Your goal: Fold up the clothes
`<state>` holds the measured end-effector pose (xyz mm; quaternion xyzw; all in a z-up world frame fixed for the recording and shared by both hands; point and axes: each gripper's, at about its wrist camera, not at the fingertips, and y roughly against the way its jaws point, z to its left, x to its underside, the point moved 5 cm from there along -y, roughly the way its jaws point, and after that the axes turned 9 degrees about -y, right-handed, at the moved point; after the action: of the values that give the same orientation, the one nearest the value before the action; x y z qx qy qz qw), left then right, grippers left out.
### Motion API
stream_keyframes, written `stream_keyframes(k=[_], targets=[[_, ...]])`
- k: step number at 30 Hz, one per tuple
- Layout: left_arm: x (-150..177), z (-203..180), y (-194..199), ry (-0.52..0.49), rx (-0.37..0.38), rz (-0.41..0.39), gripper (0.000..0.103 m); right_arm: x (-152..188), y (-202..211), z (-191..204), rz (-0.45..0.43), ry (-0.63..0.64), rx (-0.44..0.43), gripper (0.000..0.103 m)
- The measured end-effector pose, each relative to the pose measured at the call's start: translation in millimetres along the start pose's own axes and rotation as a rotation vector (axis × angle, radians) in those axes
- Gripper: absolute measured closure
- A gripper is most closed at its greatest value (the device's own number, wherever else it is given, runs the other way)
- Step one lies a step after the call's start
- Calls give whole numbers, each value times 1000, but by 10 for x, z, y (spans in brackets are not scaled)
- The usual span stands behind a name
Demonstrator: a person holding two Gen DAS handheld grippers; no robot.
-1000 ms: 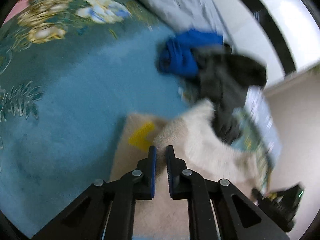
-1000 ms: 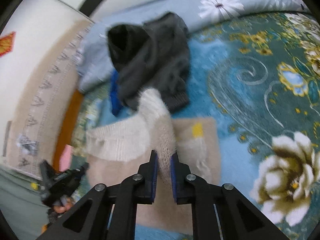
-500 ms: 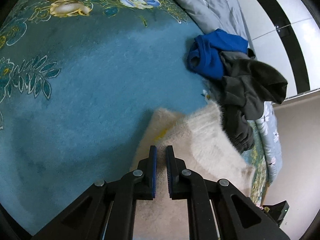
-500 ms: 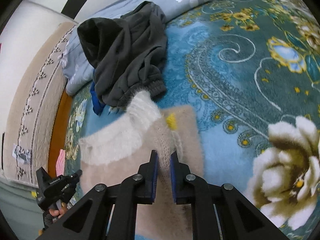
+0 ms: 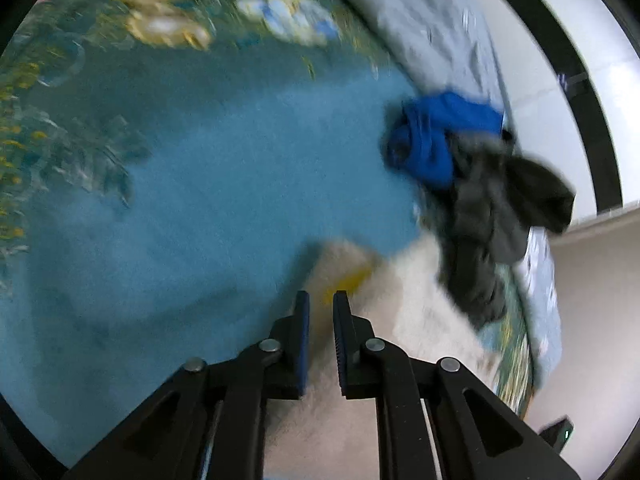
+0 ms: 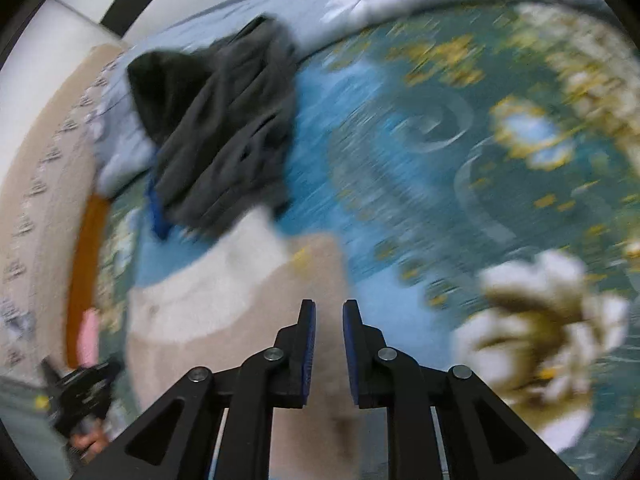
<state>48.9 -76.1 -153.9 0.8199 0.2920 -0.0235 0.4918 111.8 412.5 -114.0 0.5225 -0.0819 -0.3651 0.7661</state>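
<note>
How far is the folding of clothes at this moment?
Done: nothing looks fully folded. In hand: the cream sweater lies partly folded on the blanket, with the left tool and right tool over it; blur hides any grip. Left: the grey garment and blue garment lie crumpled beside it.

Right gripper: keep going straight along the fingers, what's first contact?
Most likely the cream sweater: its beige fabric fills the view directly ahead of the right gripper. The dark grey garment lies farther on and to the left. The frame is motion-blurred, so depth is uncertain.
</note>
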Motion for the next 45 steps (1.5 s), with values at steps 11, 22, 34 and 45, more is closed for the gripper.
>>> stream_keyframes(k=[11, 22, 34, 45], targets=[[354, -750, -362, -351, 13, 223, 90, 438, -195, 396, 87, 167, -44, 86], [395, -498, -518, -218, 27, 304, 90, 414, -374, 243, 136, 79, -79, 88], [156, -150, -62, -28, 63, 65, 68, 323, 76, -116, 26, -109, -250, 40], [42, -126, -101, -1, -7, 39, 51, 278, 40, -366, 8, -148, -238, 36]])
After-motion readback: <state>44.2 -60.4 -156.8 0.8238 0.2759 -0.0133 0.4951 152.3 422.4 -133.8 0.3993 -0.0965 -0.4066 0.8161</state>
